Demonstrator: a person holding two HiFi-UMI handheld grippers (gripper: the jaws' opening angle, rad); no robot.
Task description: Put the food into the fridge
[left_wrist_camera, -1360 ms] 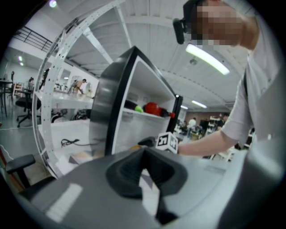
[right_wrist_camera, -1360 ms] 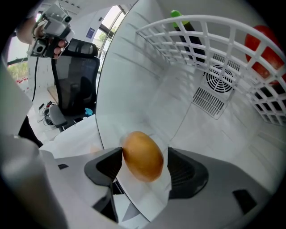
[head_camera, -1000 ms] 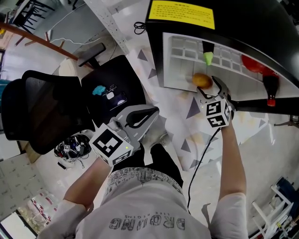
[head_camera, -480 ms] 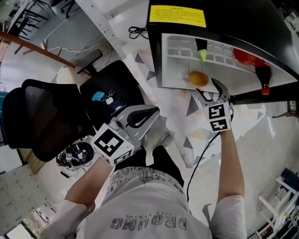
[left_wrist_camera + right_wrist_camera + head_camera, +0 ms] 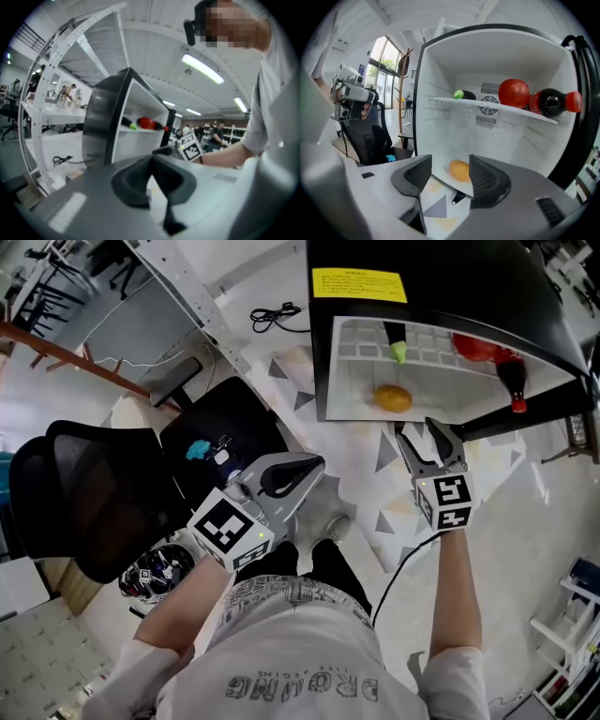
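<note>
The black fridge (image 5: 450,277) stands open with a white inside. An orange, rounded food item (image 5: 393,398) lies alone on its floor, seen past the jaws in the right gripper view (image 5: 460,170). The shelf above carries a green-tipped dark item (image 5: 461,94), a red tomato (image 5: 513,93) and a dark bottle with a red cap (image 5: 555,104). My right gripper (image 5: 419,430) hangs just outside the fridge's front edge, pointing in. Its jaws are closing from wide, with nothing between them. My left gripper (image 5: 314,465) is held near the person's waist, jaws together and holding nothing.
The fridge door edge (image 5: 525,413) juts out to the right of my right gripper. A black office chair (image 5: 75,484) and a dark seat with a blue item (image 5: 220,423) stand at the left. A cable (image 5: 277,315) lies on the floor beside a white rack frame (image 5: 197,296).
My right gripper has drawn back out of the fridge, away from the orange food, which stays on the fridge floor. The left gripper has hardly moved.
</note>
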